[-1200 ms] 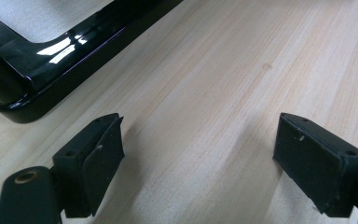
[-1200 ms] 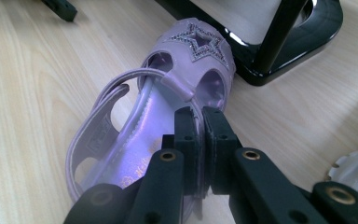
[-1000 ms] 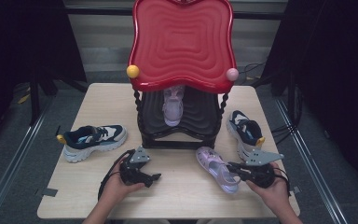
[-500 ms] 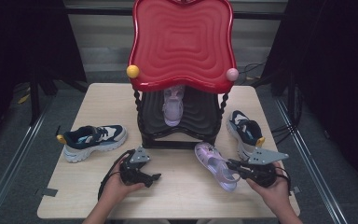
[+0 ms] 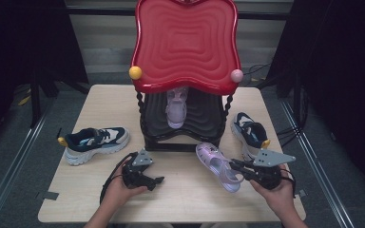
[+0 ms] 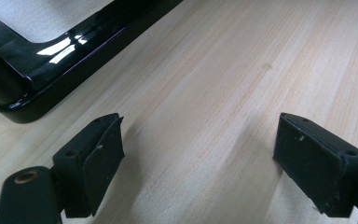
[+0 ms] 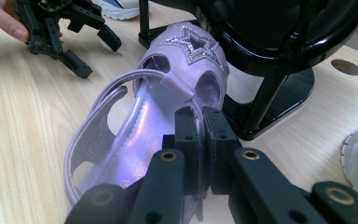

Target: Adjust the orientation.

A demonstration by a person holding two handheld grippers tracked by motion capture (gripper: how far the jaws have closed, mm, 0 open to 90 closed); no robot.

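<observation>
Far left on the pale wooden table [image 5: 76,190]: a navy, white and cream chunky sneaker [image 5: 95,143] lies on its sole, a yellow tab at its left end, well apart from both tools.

Left of centre, near edge: the left tool [image 5: 153,180] rests on the table in the person's left hand [image 5: 119,190]. Jaws stand wide apart with bare wood between them; nothing held. In the left gripper view the glossy black base of the stand [image 6: 51,56] lies just beyond the jaws, not touching them.

Centre: a black stand with twisted posts and a wavy red glossy top panel [image 5: 186,45], a yellow ball [image 5: 135,72] at the panel's left corner and a pink ball [image 5: 236,75] at its right. A lilac shoe [image 5: 176,107] sits on the stand's dark ribbed shelf under the red panel.

Right of centre: a translucent lilac jelly sandal with a glittery star on the toe [image 5: 217,165] lies on the table just in front of the stand's right foot, toe toward the stand, heel toward the near right.

Right, near edge: the right tool [image 5: 235,166], in the person's right hand [image 5: 278,190], is closed on the sandal; in the right gripper view its pads [image 7: 186,140] pinch the sandal's side wall near the heel strap.

Far right: a second navy and white sneaker [image 5: 250,133] lies beside the stand, just beyond the right tool.
</observation>
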